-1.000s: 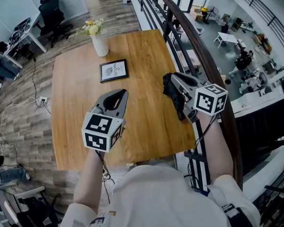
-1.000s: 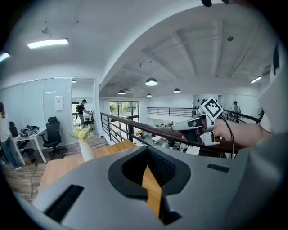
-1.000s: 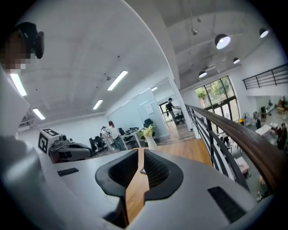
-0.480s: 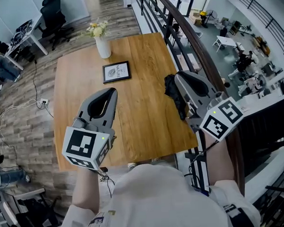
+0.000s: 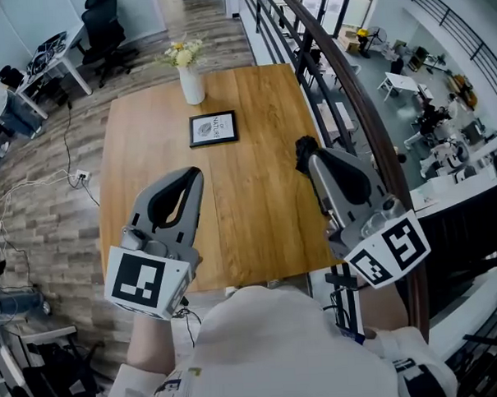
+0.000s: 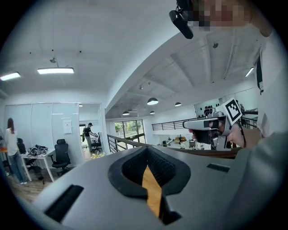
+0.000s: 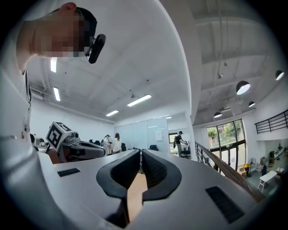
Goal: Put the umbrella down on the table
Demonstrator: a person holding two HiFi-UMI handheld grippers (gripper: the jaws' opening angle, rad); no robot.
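Note:
The umbrella [image 5: 302,152] is a black folded bundle lying at the right edge of the wooden table [image 5: 257,201]; most of it is hidden behind my right gripper. That right gripper [image 5: 312,156] hangs raised above it, pointing level. Its jaws are closing to a thin slit with nothing between them, as the right gripper view [image 7: 140,152] also shows. My left gripper [image 5: 194,173] is held up over the table's left half, fingertips touching and empty. In the left gripper view [image 6: 146,150] only table wood shows through the jaws.
A white vase of flowers [image 5: 190,73] and a framed picture [image 5: 212,128] stand at the table's far end. A dark railing [image 5: 342,82] runs along the table's right side, with a drop to a lower floor beyond. Office chairs [image 5: 101,27] stand far left.
Both grippers have risen and drawn back toward the person. The right gripper has lifted away from the umbrella, which stays on the table.

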